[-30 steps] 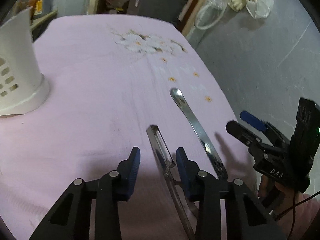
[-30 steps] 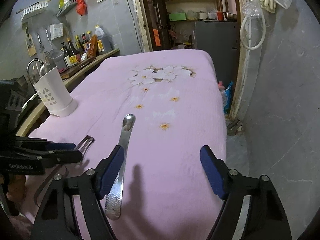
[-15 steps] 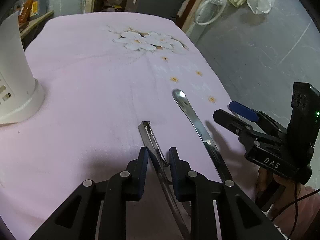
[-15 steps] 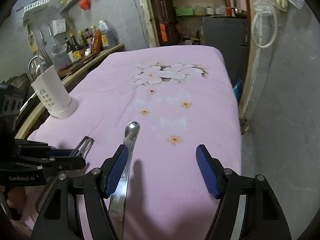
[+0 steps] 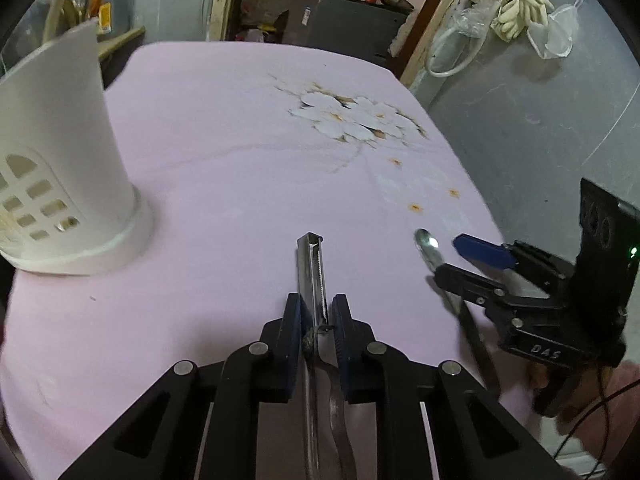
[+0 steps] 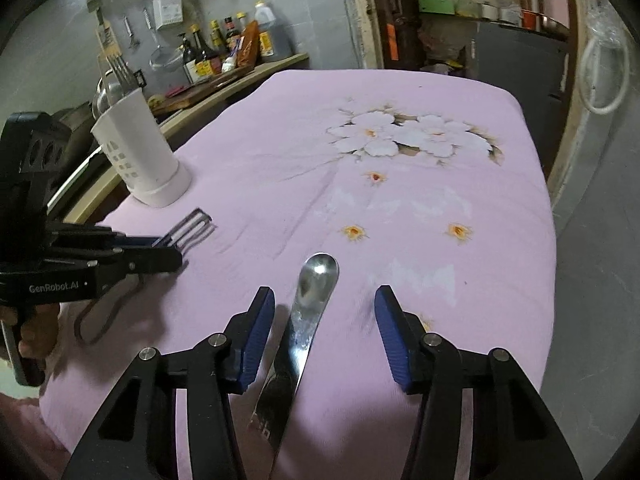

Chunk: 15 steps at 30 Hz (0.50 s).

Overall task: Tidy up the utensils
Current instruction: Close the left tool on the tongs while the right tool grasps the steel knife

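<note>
A metal peeler lies on the pink cloth, its head sticking out past my left gripper. That gripper's jaws are closing and the blue pads press on the peeler's neck. From the right wrist view the peeler pokes out of the left gripper, its loop handle trailing behind. A shiny spoon lies between the fingers of my right gripper, nearer the left finger and untouched. These jaws are closing too. In the left wrist view the right gripper hangs over the spoon.
A white slotted utensil holder with forks in it stands at the table's left edge, seen close in the left wrist view. The pink flowered cloth covers the table. Bottles and a counter lie beyond the left edge, a grey wall to the right.
My left jaws narrowed from wide apart onto the peeler, which now lines up with the fingers. The right gripper shifted left so the spoon lies between its fingers, and its jaws narrowed.
</note>
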Motion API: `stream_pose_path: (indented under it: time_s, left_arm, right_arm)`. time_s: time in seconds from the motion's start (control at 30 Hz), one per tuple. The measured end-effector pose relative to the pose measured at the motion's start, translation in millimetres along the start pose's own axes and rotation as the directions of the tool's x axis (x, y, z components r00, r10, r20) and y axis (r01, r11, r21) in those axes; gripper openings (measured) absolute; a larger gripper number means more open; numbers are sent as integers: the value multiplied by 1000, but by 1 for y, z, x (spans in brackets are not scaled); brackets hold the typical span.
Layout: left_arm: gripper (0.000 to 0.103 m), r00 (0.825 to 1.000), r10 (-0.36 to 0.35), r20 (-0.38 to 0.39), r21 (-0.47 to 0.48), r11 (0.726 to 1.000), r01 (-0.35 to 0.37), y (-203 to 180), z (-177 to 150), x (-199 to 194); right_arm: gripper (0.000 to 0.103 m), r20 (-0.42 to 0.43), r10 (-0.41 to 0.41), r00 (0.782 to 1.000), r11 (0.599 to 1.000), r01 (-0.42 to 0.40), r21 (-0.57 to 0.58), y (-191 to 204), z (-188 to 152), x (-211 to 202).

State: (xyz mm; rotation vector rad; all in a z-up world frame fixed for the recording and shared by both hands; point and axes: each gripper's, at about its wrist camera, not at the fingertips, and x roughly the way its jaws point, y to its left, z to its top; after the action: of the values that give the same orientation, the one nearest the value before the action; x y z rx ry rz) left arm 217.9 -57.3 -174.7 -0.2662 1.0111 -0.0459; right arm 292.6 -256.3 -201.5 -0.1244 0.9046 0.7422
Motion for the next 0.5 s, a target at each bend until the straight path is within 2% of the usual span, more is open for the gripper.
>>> stream_pose_path:
  time_s: [0.07,0.23,0.33,0.5]
  left_arm:
    - [15,1000,9,3,-18,1000,-9,5,1,-1]
    - [15,1000,9,1,-83,996,-9,16,1,-2]
    - [15,1000,15,-3,-101,995,-16,19,1,-1]
    - [15,1000,17,-5,-113,993,-18,20,1,-1]
  right_arm:
    - [42,-12,-24,1000,999,24,-30,3,4,4]
    - [41,-37,-92,995,990,88,-106,17,13,15]
    - [39,-44,-93,995,990,88,-109,17,18,14]
    - [23,-40,-113,993,989,109,-97,14,14,4]
